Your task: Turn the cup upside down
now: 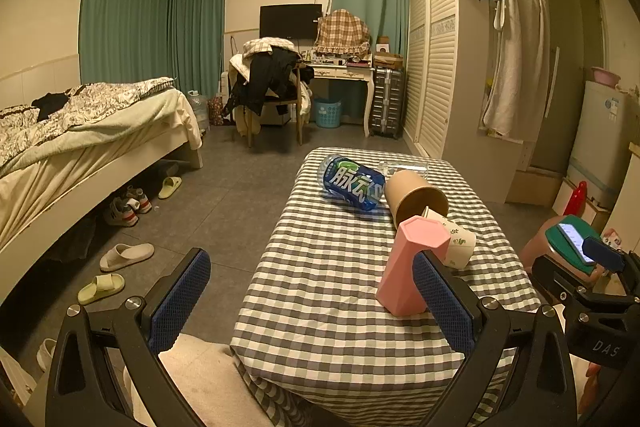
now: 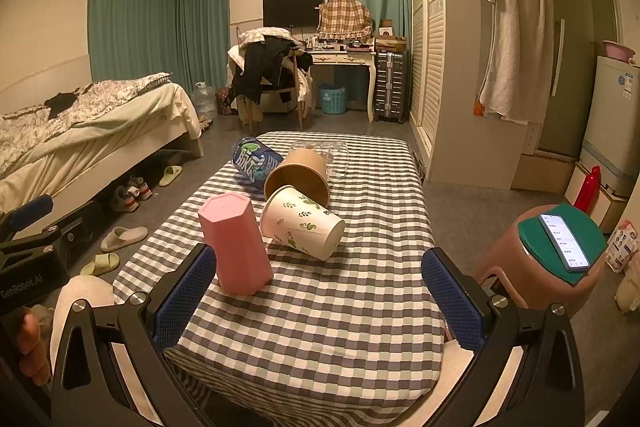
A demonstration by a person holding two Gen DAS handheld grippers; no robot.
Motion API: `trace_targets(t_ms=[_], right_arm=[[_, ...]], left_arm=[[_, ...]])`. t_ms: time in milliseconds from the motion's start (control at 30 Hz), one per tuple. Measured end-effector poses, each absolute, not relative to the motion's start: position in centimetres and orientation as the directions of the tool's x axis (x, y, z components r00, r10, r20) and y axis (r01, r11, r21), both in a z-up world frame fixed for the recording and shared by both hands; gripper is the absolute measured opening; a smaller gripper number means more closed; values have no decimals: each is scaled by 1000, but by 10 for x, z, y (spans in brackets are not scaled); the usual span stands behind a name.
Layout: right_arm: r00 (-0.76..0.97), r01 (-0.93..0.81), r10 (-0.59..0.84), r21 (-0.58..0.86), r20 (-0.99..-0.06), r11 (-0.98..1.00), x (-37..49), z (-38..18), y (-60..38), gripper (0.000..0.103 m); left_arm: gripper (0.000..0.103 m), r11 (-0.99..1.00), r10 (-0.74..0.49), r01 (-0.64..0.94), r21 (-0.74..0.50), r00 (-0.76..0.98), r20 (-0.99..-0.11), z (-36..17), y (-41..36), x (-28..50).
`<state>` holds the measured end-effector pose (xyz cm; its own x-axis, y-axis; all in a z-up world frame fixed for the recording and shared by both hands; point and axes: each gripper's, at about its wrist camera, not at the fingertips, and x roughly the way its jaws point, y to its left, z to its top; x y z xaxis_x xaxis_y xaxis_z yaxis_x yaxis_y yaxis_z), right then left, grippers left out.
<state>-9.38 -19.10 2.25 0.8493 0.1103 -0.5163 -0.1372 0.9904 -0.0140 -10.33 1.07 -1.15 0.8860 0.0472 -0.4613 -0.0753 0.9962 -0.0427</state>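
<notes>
Pink cup (image 2: 236,243): smooth matte plastic with a six-sided shape, standing upright on the counter (image 2: 360,307) with its flat closed end up, near the front-left part.
Paper cup (image 2: 302,223): white, with green leaf prints, lying on its side just behind the pink cup.
Brown cup (image 2: 298,173): plain kraft paper, lying tipped, touching the paper cup.
Bottle (image 2: 252,159): blue plastic label with big white Chinese characters, lying on its side beside the brown cup.
Counter cloth: soft fabric in grey, white and pale green checks.
Left claw (image 1: 312,303): blue textured pads wide apart, holding nothing; its right finger is just in front of the pink cup.
Right claw (image 2: 320,299): pads wide apart, holding nothing.
Writing: "DAS" on the right tool in the left view, "GenRobot.AI" on the left tool in the right view.
</notes>
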Motion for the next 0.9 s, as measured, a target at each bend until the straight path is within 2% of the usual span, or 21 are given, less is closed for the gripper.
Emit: trace_targets(t_ms=[900], right_arm=[[842, -146, 115, -18, -527, 989, -93, 17, -185, 103]], left_arm=[[103, 996, 46, -75, -42, 880, -472, -16, 16, -107]])
